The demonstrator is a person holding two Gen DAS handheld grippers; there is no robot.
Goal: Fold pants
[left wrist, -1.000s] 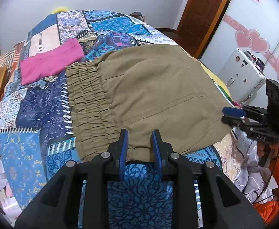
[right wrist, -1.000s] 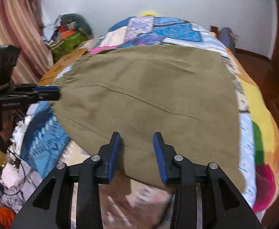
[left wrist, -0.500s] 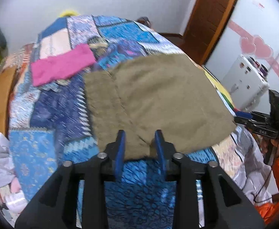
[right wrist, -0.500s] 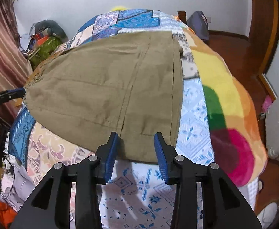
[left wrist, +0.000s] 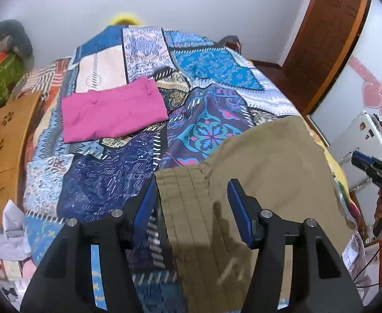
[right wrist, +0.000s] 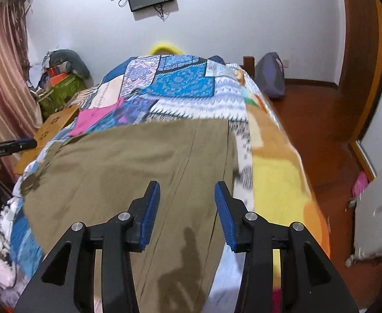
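My left gripper (left wrist: 192, 203), fingers wide, straddles the olive-khaki cotton pants' (left wrist: 264, 172) ribbed waistband; right gripper (right wrist: 187, 210), equally wide, over the leg end.

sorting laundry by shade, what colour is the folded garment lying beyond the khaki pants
Solid pink folded garment, clearest in the left wrist view.

The pants (left wrist: 269, 167) lie on the bed (left wrist: 149, 47), near its foot edge. A folded garment (left wrist: 112, 112) lies farther up the bed, to their left, apparently apart from them. Each open tool (left wrist: 192, 203) (right wrist: 187, 206) hangs over the pants.
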